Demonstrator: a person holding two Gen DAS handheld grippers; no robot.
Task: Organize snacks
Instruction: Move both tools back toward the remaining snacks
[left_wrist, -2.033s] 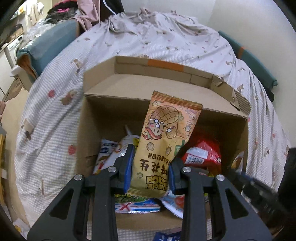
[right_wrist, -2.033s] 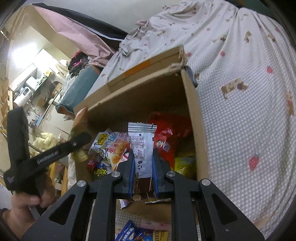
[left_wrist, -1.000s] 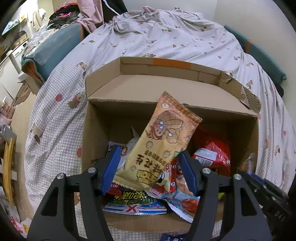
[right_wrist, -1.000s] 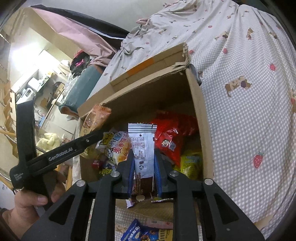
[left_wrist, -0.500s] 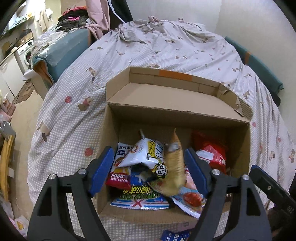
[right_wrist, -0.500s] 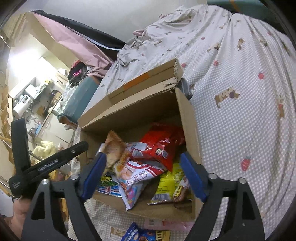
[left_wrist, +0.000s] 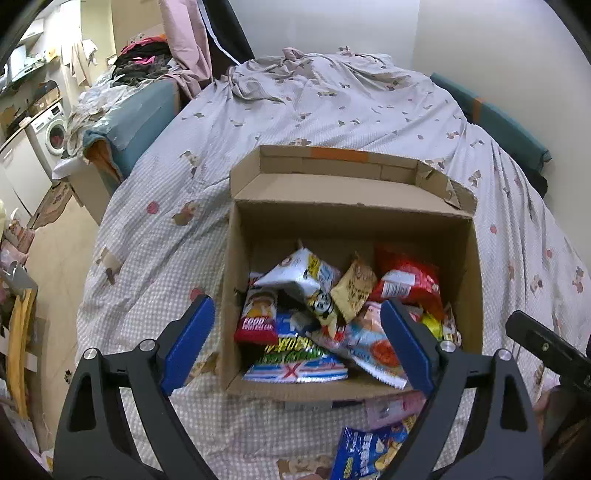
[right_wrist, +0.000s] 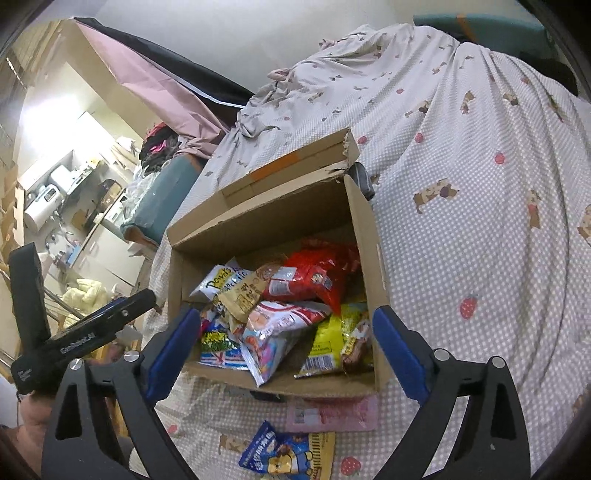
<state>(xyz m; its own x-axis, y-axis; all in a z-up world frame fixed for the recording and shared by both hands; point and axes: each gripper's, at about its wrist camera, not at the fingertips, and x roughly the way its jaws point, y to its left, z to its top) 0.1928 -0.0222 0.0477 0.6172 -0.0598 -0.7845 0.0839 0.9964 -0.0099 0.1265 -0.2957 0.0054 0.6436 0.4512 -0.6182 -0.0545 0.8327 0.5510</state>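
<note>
The snacks (left_wrist: 343, 314) lay heaped in the open cardboard box (left_wrist: 472, 280) on the bed's patterned sheet (left_wrist: 332, 107). My left claw (left_wrist: 297, 341) hung wide and empty above the box's near edge, and my right claw (right_wrist: 286, 349) was spread just as wide, gripping nothing. A tan peanut packet (left_wrist: 356, 286) sat tilted on the pile beside a red bag (right_wrist: 317, 277). A blue packet (right_wrist: 284, 454) and a pink one (right_wrist: 332, 413) lay on the sheet just outside the box.
</note>
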